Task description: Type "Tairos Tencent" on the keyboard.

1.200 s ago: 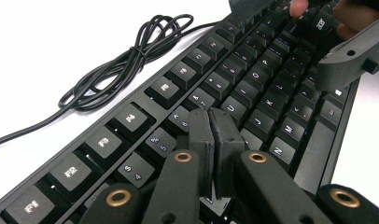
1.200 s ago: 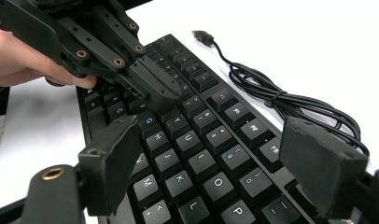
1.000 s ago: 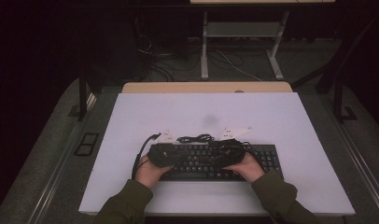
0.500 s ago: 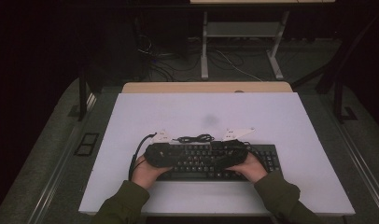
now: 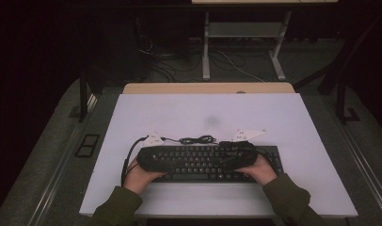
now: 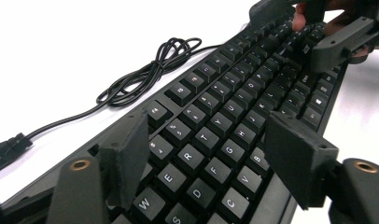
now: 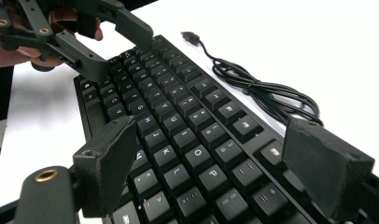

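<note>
Jaws of left gripper (image 6: 211, 158) just opening, spread over keyboard (image 6: 234, 121); right gripper (image 7: 215, 163) spread likewise

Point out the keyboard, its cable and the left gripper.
keyboard (image 5: 198, 162): high view, on the middle key rows.
cable (image 6: 145, 72): left gripper view, on the coiled bundle.
left gripper (image 6: 211, 156): left gripper view, midway between its open fingertips, above the keys.
</note>
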`<move>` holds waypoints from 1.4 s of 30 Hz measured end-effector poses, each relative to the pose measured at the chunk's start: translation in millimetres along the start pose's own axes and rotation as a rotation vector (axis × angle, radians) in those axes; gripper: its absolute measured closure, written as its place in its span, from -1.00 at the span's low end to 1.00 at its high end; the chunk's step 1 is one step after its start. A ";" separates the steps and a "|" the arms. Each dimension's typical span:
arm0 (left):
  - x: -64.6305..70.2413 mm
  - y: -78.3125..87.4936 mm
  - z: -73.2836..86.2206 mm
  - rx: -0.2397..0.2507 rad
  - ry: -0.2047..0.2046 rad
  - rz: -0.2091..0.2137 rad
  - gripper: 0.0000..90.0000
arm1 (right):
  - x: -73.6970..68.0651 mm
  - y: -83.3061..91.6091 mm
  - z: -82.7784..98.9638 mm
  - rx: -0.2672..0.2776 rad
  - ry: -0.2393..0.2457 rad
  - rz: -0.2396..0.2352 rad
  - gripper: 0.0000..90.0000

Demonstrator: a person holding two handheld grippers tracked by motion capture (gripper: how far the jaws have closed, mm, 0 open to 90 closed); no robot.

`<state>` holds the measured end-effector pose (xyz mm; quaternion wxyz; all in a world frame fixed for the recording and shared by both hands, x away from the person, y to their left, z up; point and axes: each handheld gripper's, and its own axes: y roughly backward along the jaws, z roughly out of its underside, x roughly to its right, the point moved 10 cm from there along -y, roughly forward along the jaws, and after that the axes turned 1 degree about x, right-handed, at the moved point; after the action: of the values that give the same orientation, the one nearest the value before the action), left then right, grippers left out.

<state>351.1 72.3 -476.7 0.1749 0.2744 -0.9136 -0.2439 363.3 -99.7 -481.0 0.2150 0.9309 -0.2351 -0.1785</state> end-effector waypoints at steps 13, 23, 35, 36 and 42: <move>0.6 13.0 5.6 0.024 -0.012 -0.035 -0.75 | 12.3 36.0 3.7 0.065 -0.035 0.055 -0.81; -0.6 20.1 11.9 0.021 -0.005 -0.057 -1.00 | 19.9 54.7 18.0 0.042 -0.039 0.099 -0.82; -1.5 28.3 21.0 0.020 0.005 -0.068 -1.00 | 30.2 75.1 38.6 0.040 -0.069 0.127 -0.81; -1.8 29.1 22.6 0.016 0.002 -0.067 -1.00 | 30.7 77.4 39.7 0.042 -0.074 0.131 -0.81; -3.1 30.0 27.4 0.010 0.005 -0.070 -1.00 | 31.4 88.0 46.9 0.047 -0.078 0.142 -0.81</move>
<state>328.7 105.6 -483.5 0.1673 0.3076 -0.9043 -0.2443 337.2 -200.9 -485.3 0.1957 0.9090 -0.3130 -0.1933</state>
